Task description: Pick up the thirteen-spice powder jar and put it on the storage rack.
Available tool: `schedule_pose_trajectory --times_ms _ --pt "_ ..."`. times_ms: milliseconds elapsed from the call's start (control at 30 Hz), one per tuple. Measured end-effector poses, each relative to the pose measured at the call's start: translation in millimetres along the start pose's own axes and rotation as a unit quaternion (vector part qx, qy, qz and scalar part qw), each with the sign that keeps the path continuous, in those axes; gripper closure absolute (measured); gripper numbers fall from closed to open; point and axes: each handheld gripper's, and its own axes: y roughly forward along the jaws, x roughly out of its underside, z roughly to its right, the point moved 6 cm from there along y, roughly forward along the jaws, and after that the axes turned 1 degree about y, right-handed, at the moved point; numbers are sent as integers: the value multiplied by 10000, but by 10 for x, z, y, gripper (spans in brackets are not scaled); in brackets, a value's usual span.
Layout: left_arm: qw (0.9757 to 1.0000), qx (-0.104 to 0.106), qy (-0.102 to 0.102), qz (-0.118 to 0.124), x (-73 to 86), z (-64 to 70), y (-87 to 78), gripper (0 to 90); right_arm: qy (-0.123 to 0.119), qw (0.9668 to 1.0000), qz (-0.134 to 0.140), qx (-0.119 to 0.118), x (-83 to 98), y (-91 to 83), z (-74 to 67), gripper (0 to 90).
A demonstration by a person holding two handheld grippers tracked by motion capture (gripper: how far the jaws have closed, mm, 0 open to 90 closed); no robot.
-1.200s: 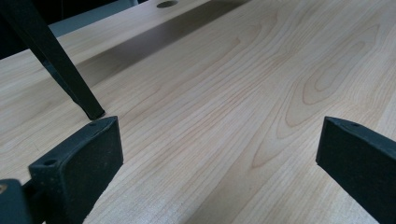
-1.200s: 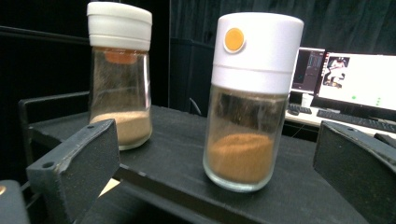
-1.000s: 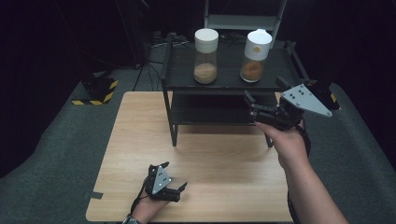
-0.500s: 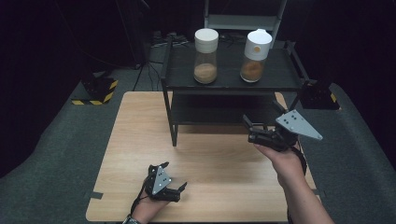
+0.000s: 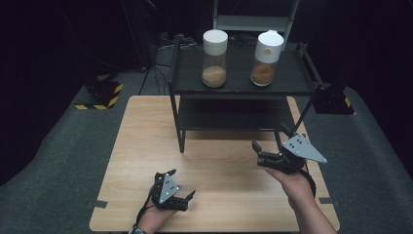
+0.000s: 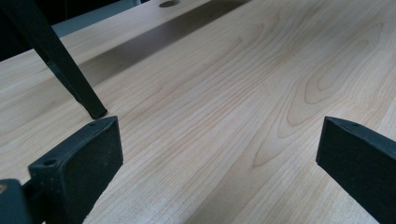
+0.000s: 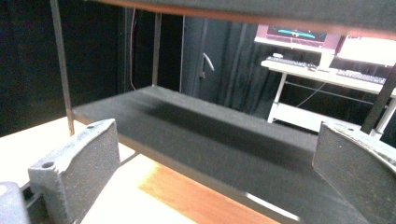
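Two jars stood on the top shelf of the black rack (image 5: pixel 292 87) at the far end of the table (image 5: pixel 141 146): the left jar (image 5: pixel 215 58) with a flat cream lid, the right jar (image 5: pixel 266 58) with a white domed lid, each holding brown powder in its lower part. Both looked settled in place, apart from one another and from any gripper, so the placing part of the work seemed done and little appeared left beyond clearing the hands away. The right gripper (image 5: pixel 259 152) hung above the table in front of the rack's lower shelf (image 7: pixel 224 135), its jaws spread wide with nothing between them. The left gripper (image 5: pixel 186 197) lay low near the table's front edge, jaws likewise apart and empty, facing bare wood and one rack leg (image 6: pixel 70 74). The count: two jars, two grippers, one rack with two shelves, one table.
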Motion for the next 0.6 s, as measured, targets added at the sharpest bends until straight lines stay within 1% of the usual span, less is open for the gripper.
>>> schedule_pose_trajectory --times_ms 167,267,367,400,600 --pt "10000 18 76 22 5 14 -10 9 -16 10000 -76 -16 149 -19 -40 0" --pt "10000 23 74 16 6 16 -15 9 -72 9999 -130 -15 247 -23 -67 0" --pt "10000 12 73 12 6 19 -17 9 -62 9997 -232 -40 344 -23 -81 0" --pt "10000 13 90 9 5 20 -16 9 -75 9996 -282 -45 373 -25 -88 0" --pt "9998 6 187 -13 -2 36 -13 9 -111 9992 -386 -30 579 -49 -124 0"
